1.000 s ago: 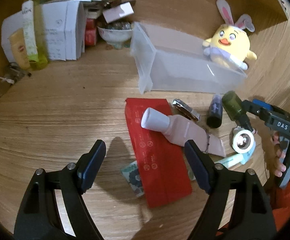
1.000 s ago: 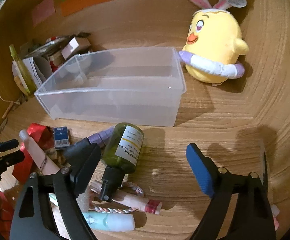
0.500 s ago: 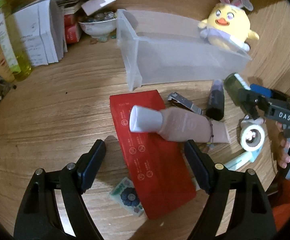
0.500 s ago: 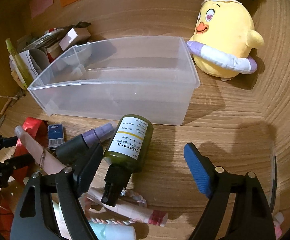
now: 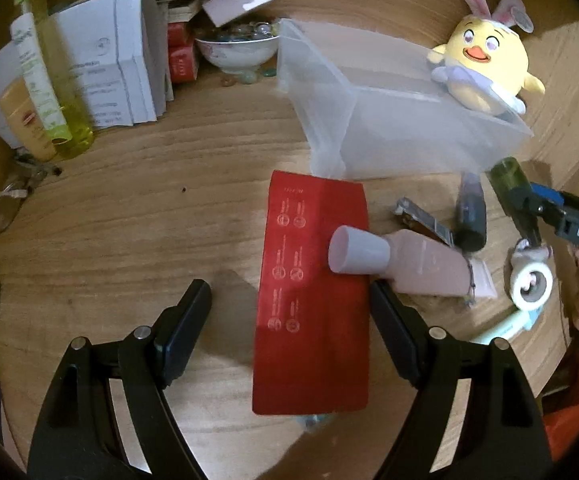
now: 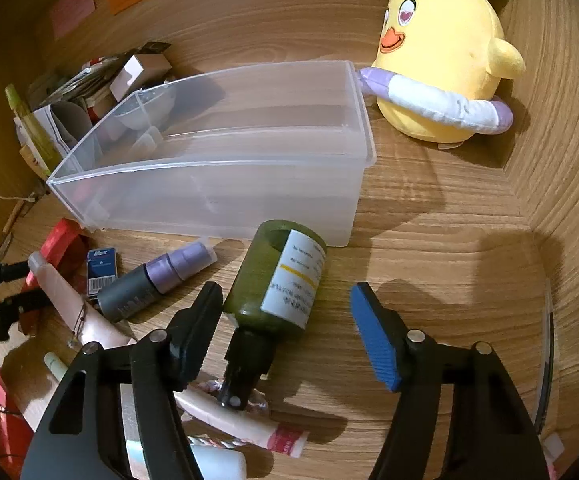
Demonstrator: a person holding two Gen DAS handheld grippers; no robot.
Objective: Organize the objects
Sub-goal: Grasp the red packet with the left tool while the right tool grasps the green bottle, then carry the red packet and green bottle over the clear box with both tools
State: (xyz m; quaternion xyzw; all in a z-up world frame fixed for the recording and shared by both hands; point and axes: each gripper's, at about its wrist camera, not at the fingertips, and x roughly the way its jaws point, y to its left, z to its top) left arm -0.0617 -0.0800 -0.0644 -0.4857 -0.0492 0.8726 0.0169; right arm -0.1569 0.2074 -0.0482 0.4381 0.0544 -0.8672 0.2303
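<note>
In the left wrist view my left gripper stands open over a flat red packet on the wooden table. A pink tube with a lilac cap lies across the packet's right edge, beside the right finger. In the right wrist view a dark green pump bottle with a white label lies on its side between the jaws of my right gripper. Those jaws are closing; the black finger is close to the bottle and the blue pad is still apart from it. A clear plastic bin stands just behind.
A yellow plush chick sits right of the bin. A grey and lilac bottle, a small blue box, tubes and a tape roll lie around. White boxes, a bowl and a yellow-green bottle crowd the far left.
My right gripper's jaws have narrowed around the green bottle and come closer to it. The left gripper has shifted over the red packet, jaws unchanged.
</note>
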